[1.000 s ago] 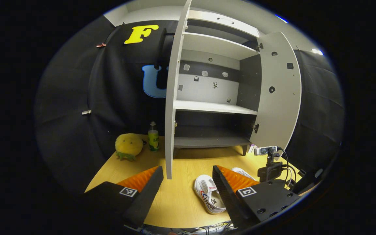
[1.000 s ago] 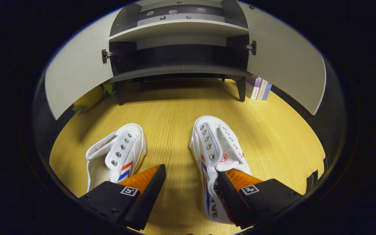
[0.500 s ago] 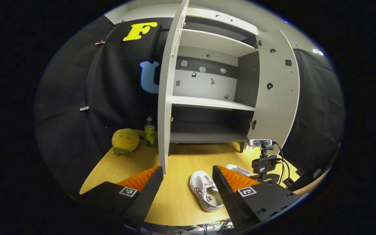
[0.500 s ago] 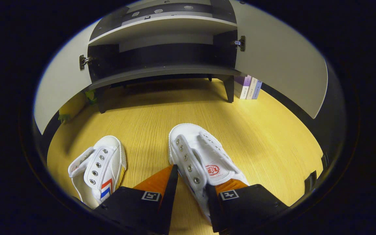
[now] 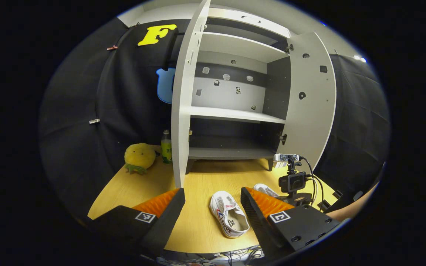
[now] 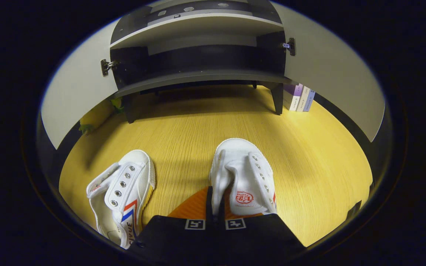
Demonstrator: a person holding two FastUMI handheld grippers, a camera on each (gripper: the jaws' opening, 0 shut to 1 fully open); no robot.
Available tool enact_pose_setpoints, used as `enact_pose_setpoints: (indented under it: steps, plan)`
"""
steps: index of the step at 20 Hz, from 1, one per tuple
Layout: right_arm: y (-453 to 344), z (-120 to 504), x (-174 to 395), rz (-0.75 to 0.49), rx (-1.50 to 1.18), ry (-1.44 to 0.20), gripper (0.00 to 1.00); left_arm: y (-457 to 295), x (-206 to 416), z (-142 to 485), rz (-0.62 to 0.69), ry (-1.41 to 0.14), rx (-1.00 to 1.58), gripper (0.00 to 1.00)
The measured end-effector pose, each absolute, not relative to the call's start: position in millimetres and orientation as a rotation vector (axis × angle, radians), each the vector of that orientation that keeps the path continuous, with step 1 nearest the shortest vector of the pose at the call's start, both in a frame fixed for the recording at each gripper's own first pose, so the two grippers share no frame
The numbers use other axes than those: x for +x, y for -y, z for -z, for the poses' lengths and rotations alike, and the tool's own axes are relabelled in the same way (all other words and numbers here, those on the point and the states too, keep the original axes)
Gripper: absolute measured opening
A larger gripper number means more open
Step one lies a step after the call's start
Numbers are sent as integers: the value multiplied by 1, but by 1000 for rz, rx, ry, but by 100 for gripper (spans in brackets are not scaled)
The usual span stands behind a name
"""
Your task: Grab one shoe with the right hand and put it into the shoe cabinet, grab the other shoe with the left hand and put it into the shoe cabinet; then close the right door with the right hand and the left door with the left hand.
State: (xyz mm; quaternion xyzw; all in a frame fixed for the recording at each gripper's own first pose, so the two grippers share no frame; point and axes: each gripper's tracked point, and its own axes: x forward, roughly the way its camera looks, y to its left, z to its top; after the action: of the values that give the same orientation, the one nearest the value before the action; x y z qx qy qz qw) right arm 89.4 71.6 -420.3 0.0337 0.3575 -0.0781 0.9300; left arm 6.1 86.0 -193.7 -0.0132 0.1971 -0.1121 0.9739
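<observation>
floor-level right claw [image 6: 215, 207] pinching shoe [image 6: 244, 177]

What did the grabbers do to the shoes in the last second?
The right gripper closed its jaws, wide open a second ago, onto the side wall of the right shoe, pinching it. The left gripper drew back a little, jaws open and empty. The left shoe stayed on the wooden floor, and both cabinet doors stayed open.
</observation>
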Motion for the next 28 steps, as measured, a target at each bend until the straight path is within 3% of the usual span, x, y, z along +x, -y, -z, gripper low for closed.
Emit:
enact_pose_setpoints:
  steps: [11,21,28]
  plan:
    - [-79,334,85,96,-30,-597,5,-79,9,182,250,-369,-13,95]
    - [-96,150,127,42,-115,-340,5,-84,11,162,256,-298,15,95]
    - [-103,41,199,5,-128,-204,4,-82,20,140,219,-256,12,95]
